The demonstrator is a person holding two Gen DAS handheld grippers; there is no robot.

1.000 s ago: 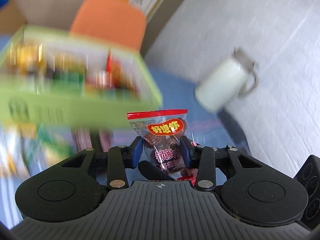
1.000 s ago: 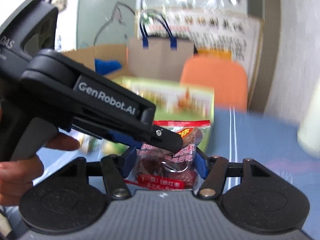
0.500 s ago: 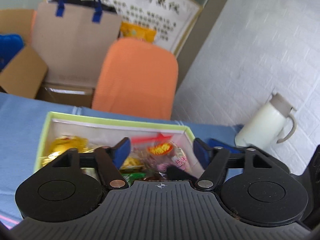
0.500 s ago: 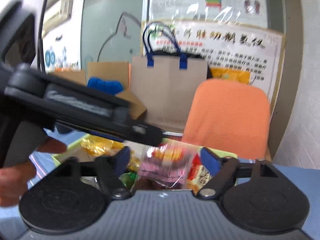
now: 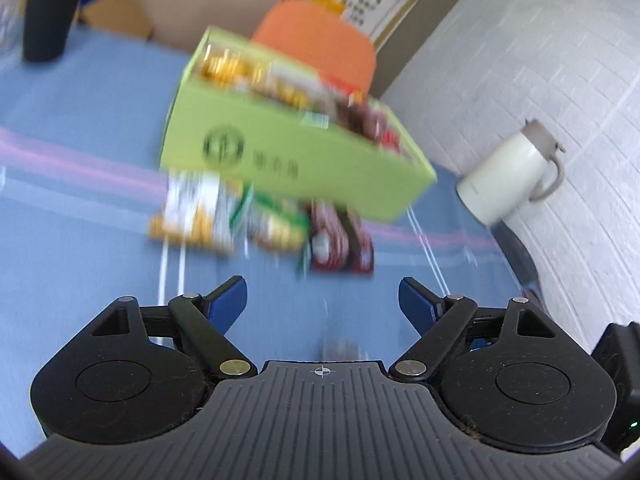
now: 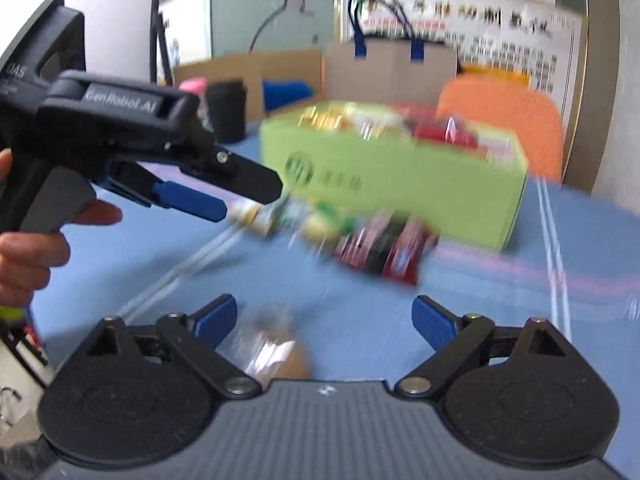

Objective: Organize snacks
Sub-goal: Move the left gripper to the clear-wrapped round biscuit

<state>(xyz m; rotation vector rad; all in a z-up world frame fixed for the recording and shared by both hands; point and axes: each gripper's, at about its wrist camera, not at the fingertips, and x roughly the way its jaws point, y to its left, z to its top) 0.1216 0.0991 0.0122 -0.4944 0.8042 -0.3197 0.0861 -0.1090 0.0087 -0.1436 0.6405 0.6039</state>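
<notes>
The green box [image 5: 280,160] sits on the blue tabletop [image 5: 80,208], its long side running from upper left down to lower right in the left wrist view, with its printed long face turned toward both cameras. It is open at the top and holds a jumble of snack packets [image 5: 256,76], too blurred to name.

Just in front of that long face, loose packets lie in a row on the tabletop: a yellow and white packet [image 5: 192,212], a green packet [image 5: 276,224] beside it, and dark red packets [image 5: 340,236] at the right end, nearest the box's corner. In the right wrist view a brownish wrapped snack [image 6: 272,352] lies close in, near the right tool's left finger; blur hides whether it touches.

The left tool [image 5: 322,300] is still spreading, with only bare tabletop between its blue pads. The right tool [image 6: 324,320] stands wide apart and pinches nothing.

A white jug [image 5: 508,180] stands to the right by the tiled wall, well apart from the box. An orange chair [image 5: 320,44] stands behind the box, and a black cup [image 5: 48,12] at far left. The person's hand [image 6: 32,248] grips the left tool's handle.
</notes>
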